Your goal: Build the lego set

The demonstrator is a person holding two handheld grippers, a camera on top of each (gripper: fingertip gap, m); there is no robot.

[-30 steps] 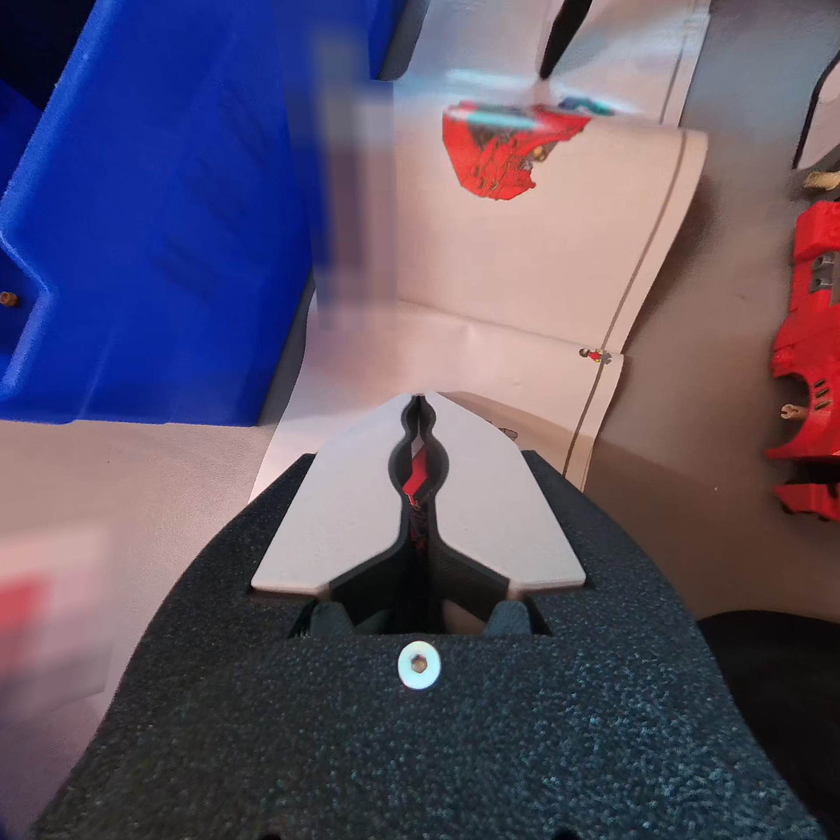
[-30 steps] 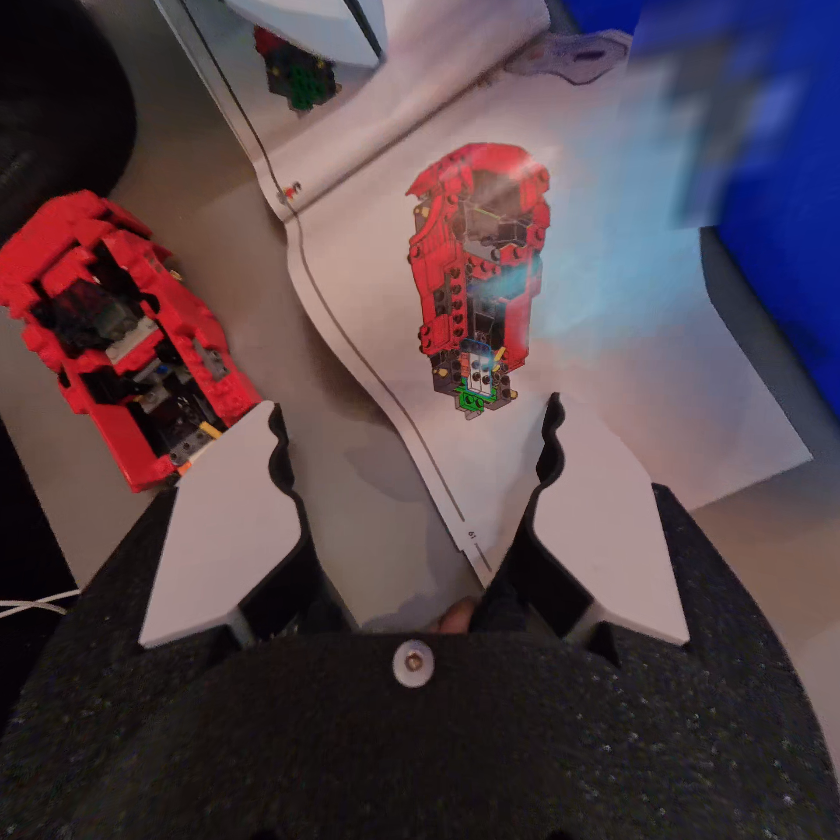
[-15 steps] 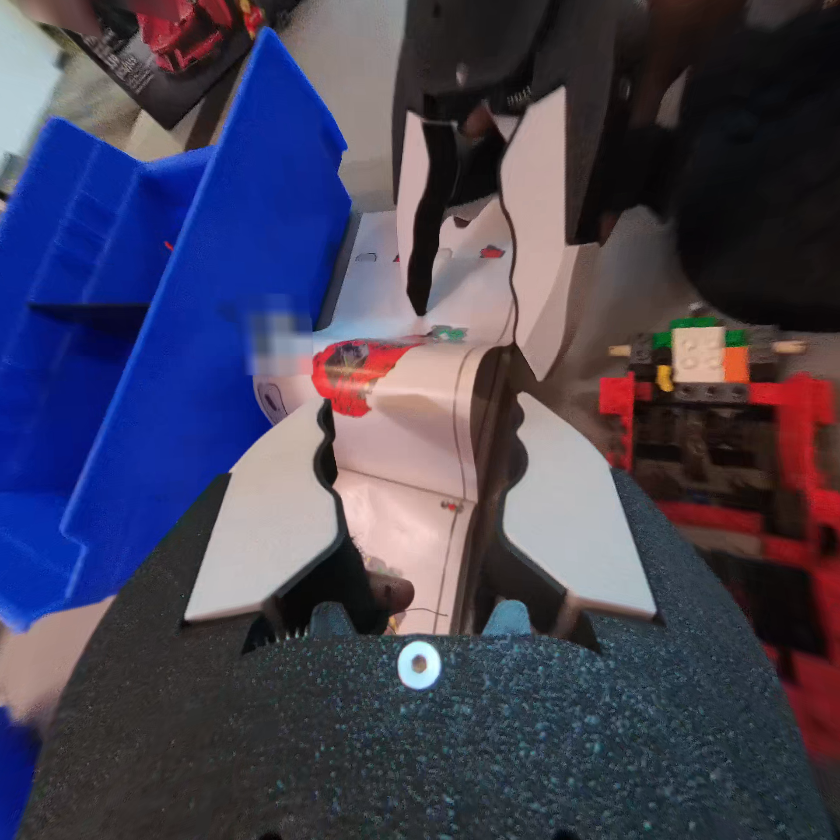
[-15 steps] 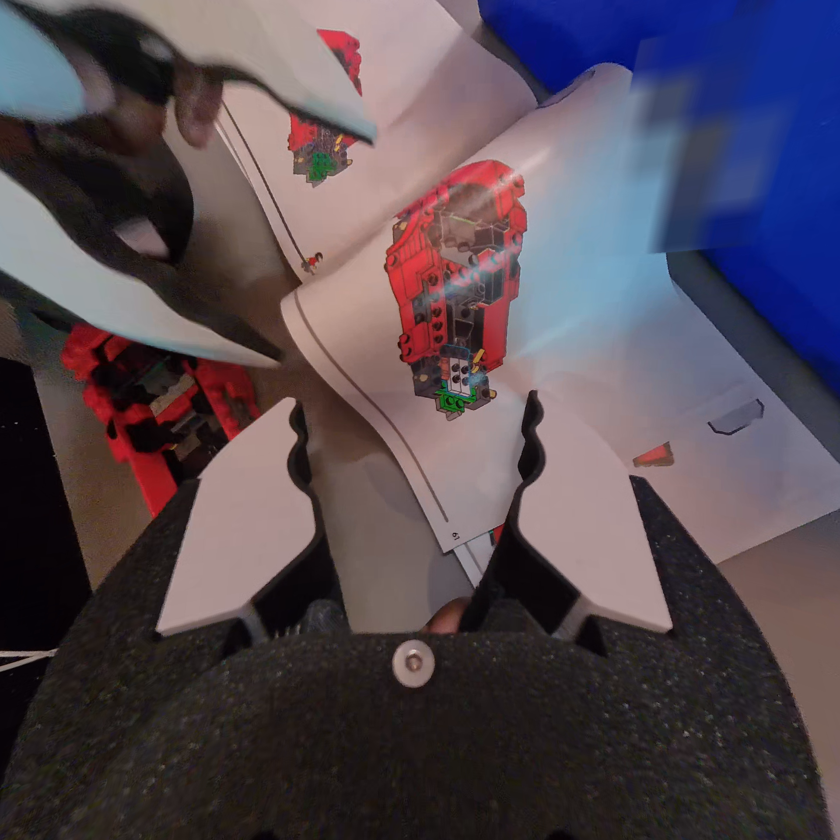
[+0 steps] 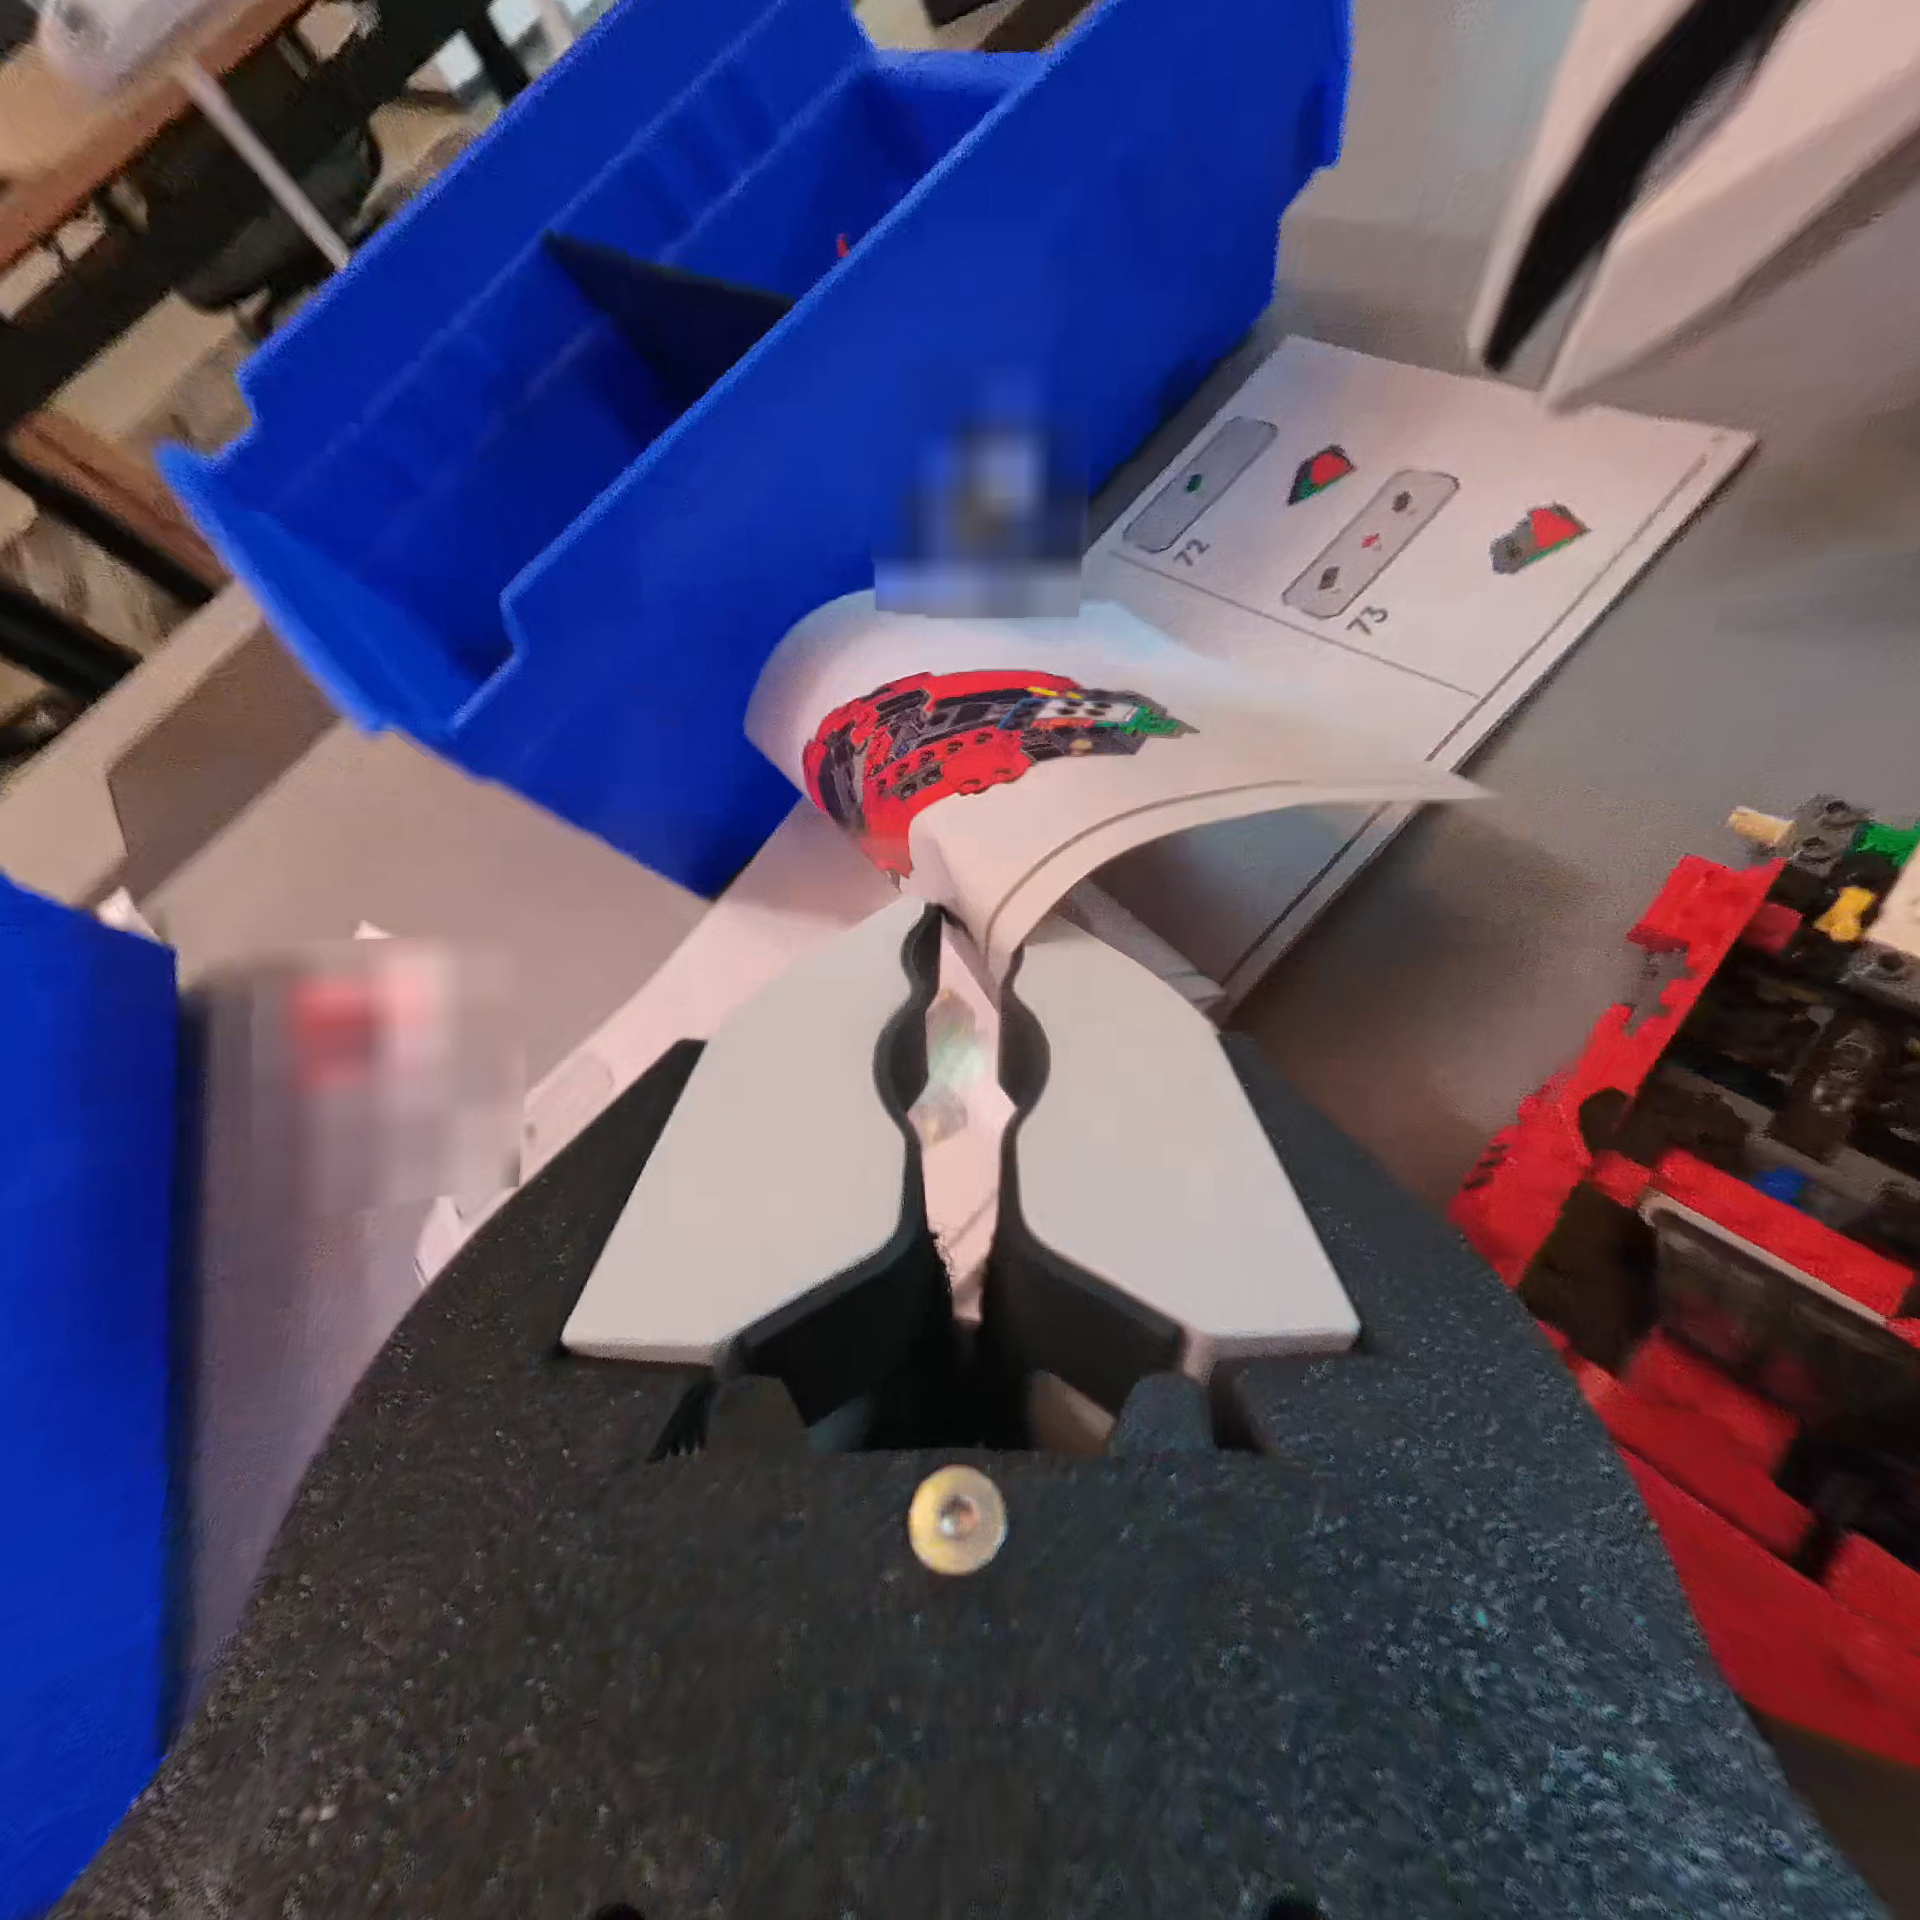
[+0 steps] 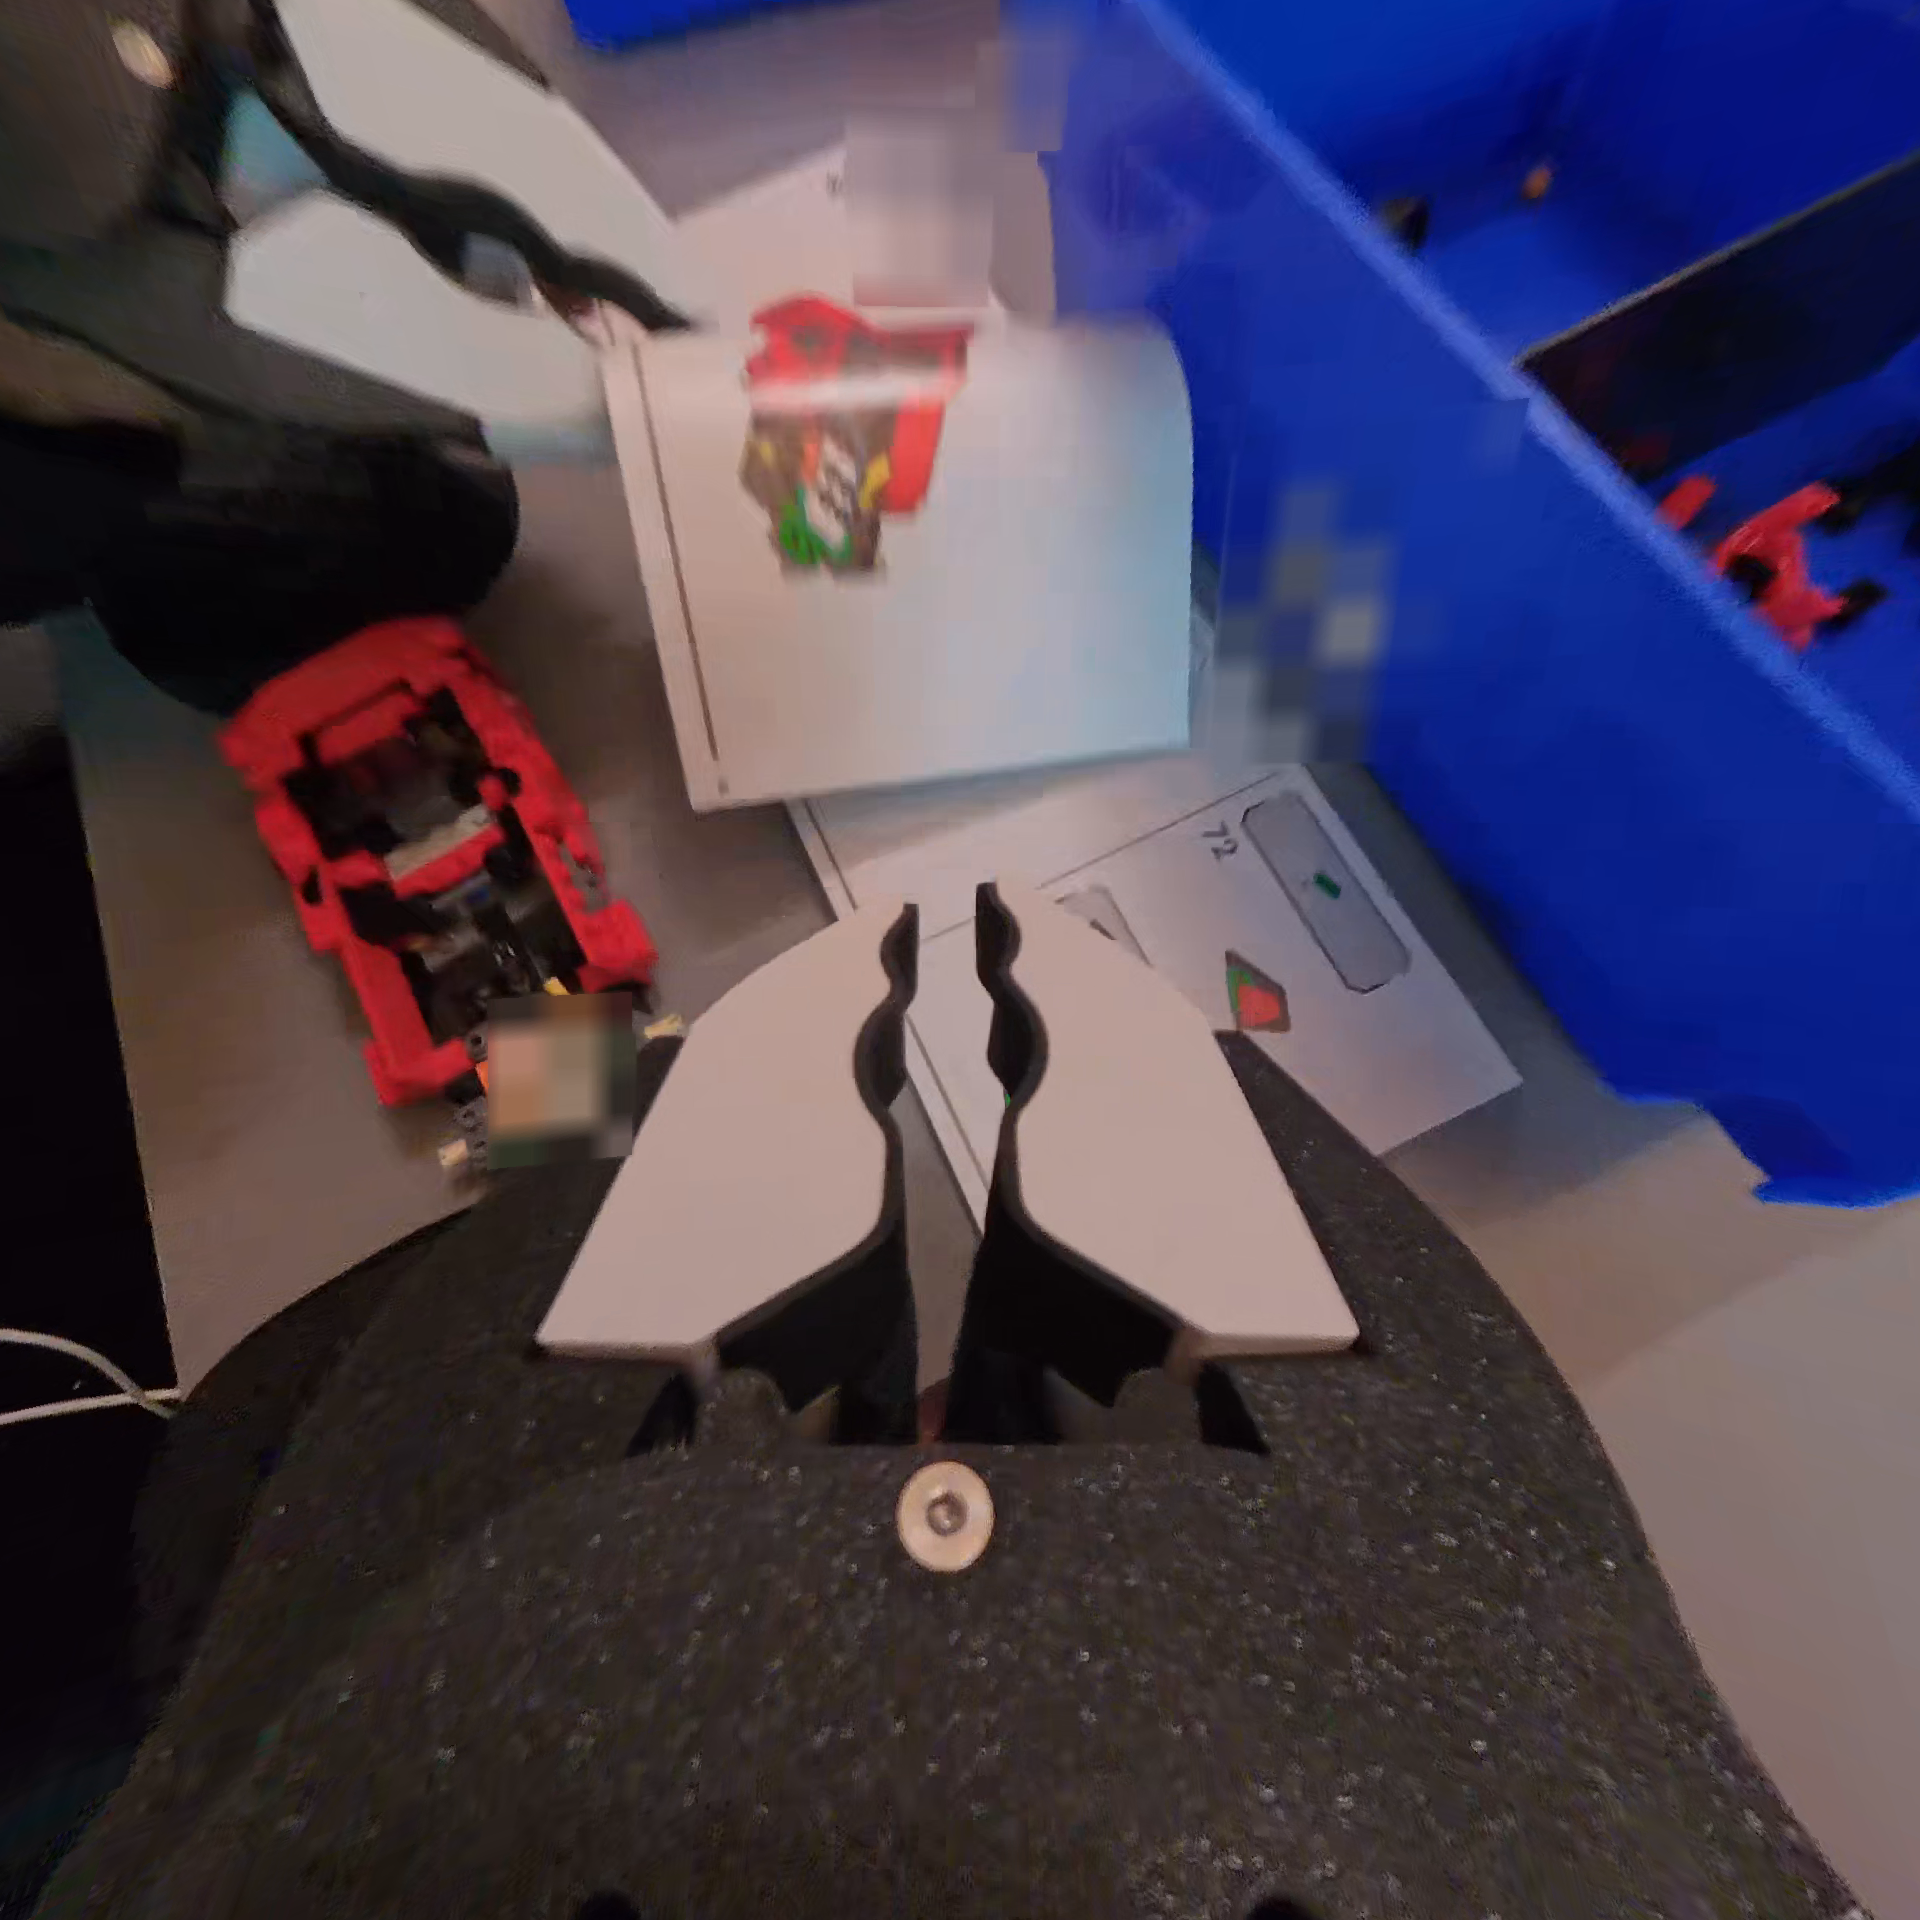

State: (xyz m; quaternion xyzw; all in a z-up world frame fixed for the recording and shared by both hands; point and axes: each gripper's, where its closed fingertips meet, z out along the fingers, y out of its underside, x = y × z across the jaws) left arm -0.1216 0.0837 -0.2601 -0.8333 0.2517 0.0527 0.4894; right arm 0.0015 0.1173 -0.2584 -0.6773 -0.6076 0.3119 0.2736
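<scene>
The part-built red lego car (image 5: 1714, 1143) lies on the grey table to the right of my left gripper; it also shows in the right wrist view (image 6: 416, 831). My left gripper (image 5: 966, 920) is shut on a page (image 5: 1039, 748) of the instruction booklet and holds it curled up off the flat pages (image 5: 1403, 540). In the right wrist view the left gripper (image 6: 665, 312) pinches that page (image 6: 935, 623) at its far corner. My right gripper (image 6: 945, 904) is nearly shut, with a narrow gap and nothing in it, above the booklet's flat page (image 6: 1247, 987).
A blue parts bin (image 5: 727, 468) stands just behind the booklet; in the right wrist view the bin (image 6: 1558, 727) holds loose red pieces (image 6: 1777, 561). A second blue bin (image 5: 62, 1351) is at the near left. The right gripper's fingers (image 5: 1766, 135) show at top right. The left gripper's tips are roughly 15 cm from the right gripper's.
My left gripper opened, then shut on a booklet page and lifted it over. My right gripper went from wide open to nearly shut and moved toward the bin side of the booklet.
</scene>
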